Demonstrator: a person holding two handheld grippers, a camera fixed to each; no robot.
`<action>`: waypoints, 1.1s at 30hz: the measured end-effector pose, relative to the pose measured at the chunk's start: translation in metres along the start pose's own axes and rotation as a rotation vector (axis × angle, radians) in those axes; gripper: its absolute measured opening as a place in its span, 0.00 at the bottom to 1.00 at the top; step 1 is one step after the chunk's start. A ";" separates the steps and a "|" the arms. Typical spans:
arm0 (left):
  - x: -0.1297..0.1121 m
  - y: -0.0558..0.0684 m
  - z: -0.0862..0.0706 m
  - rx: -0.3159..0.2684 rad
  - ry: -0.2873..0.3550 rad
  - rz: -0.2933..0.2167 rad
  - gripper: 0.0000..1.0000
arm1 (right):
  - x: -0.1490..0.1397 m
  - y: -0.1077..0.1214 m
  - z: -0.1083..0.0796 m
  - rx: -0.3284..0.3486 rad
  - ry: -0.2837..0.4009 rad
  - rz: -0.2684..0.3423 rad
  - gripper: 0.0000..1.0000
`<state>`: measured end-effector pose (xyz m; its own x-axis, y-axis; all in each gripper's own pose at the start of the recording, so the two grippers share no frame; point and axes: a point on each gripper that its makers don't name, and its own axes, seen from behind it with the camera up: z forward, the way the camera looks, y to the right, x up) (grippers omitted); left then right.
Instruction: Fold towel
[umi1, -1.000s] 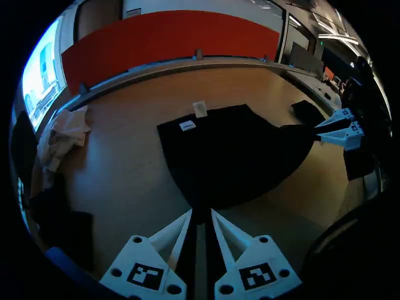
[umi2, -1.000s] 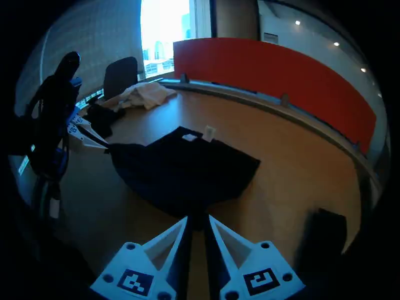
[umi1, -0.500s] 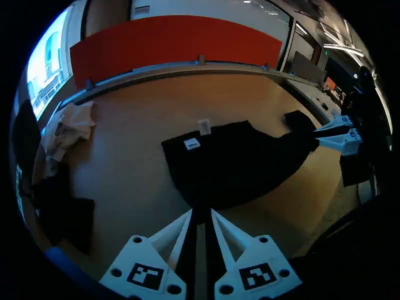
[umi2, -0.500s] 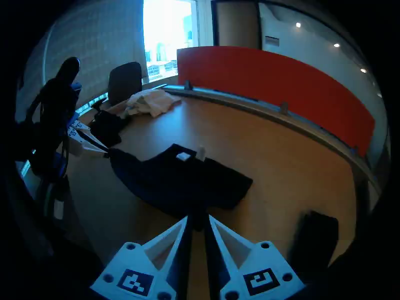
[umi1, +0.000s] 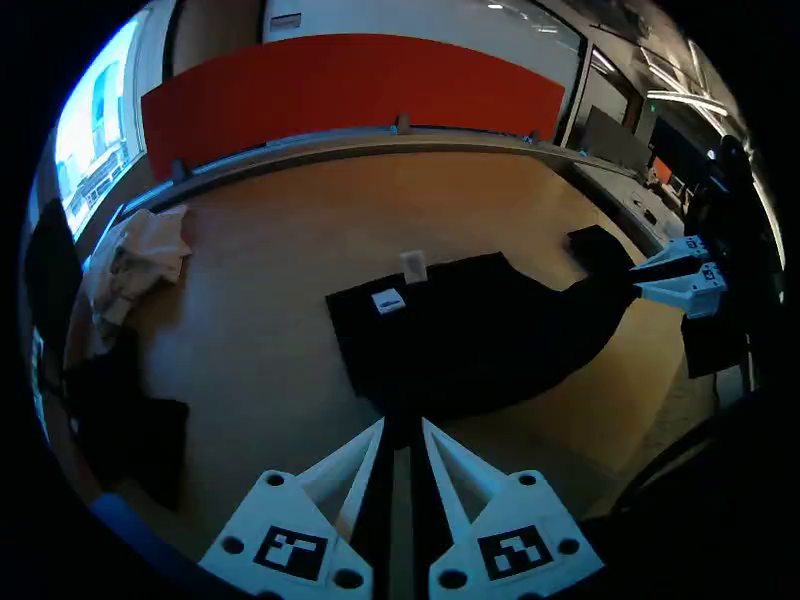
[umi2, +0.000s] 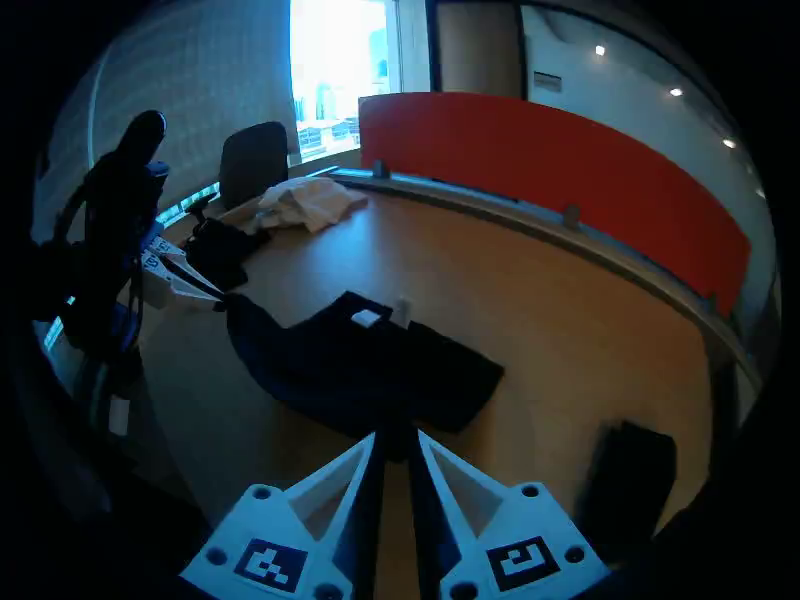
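A black towel (umi1: 470, 330) lies spread on the wooden table (umi1: 260, 330), with a white tag (umi1: 388, 301) near its far edge. My left gripper (umi1: 403, 432) is shut on the towel's near corner, and the cloth rises from the table into its fingertips. In the left gripper view the right gripper (umi1: 640, 285) pinches another corner at the far right. In the right gripper view the same towel (umi2: 370, 360) runs up into my right gripper (umi2: 397, 440), which is shut on it. The left gripper (umi2: 205, 295) holds the left-hand corner there, with a person's dark arm behind it.
A pale cloth heap (umi1: 135, 265) lies at the table's left end, also seen as a cloth heap (umi2: 300, 200) near an office chair (umi2: 250, 160). Dark cloth (umi1: 130, 430) sits beside it. A black item (umi2: 630, 480) rests near the right. A red partition (umi1: 350, 80) lines the table's far edge.
Both grippers have drawn back and up with their towel corners. The towel now looks smaller and farther off, and its far part has slid a little across the table.
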<state>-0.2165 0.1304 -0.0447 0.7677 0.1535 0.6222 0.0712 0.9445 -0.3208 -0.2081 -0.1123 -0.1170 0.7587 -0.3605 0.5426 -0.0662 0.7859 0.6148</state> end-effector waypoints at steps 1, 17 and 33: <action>0.002 -0.001 0.002 0.001 0.001 0.002 0.10 | 0.001 0.002 0.001 -0.001 -0.001 0.001 0.15; 0.036 -0.027 0.052 0.022 0.018 0.027 0.10 | 0.007 0.039 0.047 -0.030 -0.045 0.038 0.15; 0.038 -0.038 0.090 0.015 -0.014 0.039 0.10 | -0.006 0.057 0.078 -0.040 -0.093 0.073 0.15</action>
<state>-0.2474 0.1270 0.0554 0.7605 0.1947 0.6195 0.0311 0.9420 -0.3343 -0.2672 -0.1045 -0.0409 0.6894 -0.3451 0.6368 -0.0918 0.8305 0.5494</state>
